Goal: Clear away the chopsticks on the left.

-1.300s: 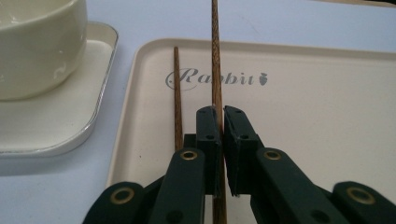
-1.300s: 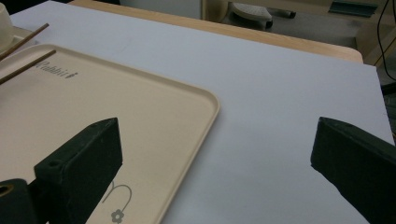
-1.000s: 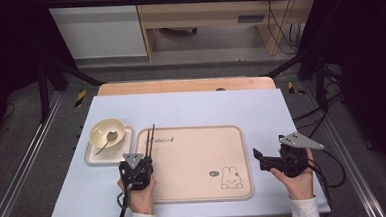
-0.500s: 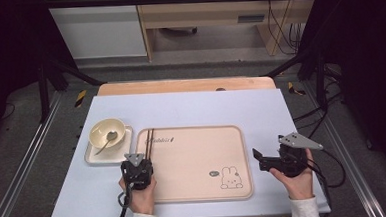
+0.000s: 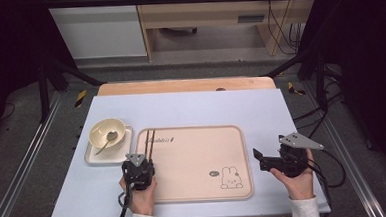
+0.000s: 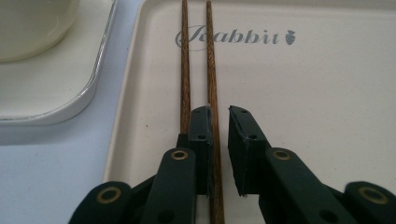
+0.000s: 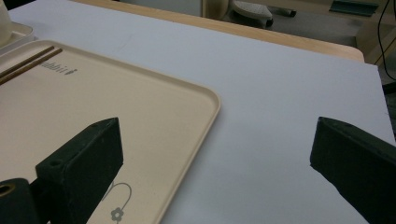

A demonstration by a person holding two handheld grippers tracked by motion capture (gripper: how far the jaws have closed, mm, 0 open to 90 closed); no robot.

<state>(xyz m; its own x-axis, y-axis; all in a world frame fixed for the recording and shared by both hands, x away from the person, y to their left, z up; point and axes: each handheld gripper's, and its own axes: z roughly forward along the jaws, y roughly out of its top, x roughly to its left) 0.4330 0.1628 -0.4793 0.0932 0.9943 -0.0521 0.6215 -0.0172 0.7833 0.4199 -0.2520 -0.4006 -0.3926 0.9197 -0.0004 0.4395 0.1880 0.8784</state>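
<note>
Two brown wooden chopsticks (image 6: 198, 70) lie side by side along the left edge of the beige rabbit tray (image 5: 198, 158), their far tips beside the printed word at the tray's far left corner. The left gripper (image 5: 138, 167) sits over their near ends, at the tray's near left edge. In the left gripper view its fingers (image 6: 245, 140) stand a narrow gap apart and have just been opening: the right-hand chopstick runs along the inner face of the left finger, with clear space between it and the right finger, so the pair is released and lies flat on the tray. The other chopstick passes just outside the left finger.

Beyond the tray's left edge stands a small white square plate (image 5: 94, 154), just beside the tray, bearing a cream bowl (image 5: 107, 133) with a spoon (image 5: 106, 142) leaning in it.

The right gripper (image 5: 264, 161) hovers off the tray's right edge, near the rabbit drawing (image 5: 230, 177) in the near right corner. In the right gripper view its fingers (image 7: 84, 163) are spread wide with nothing between them, one over the tray's corner and one over the pale blue tabletop (image 5: 261, 110).
</note>
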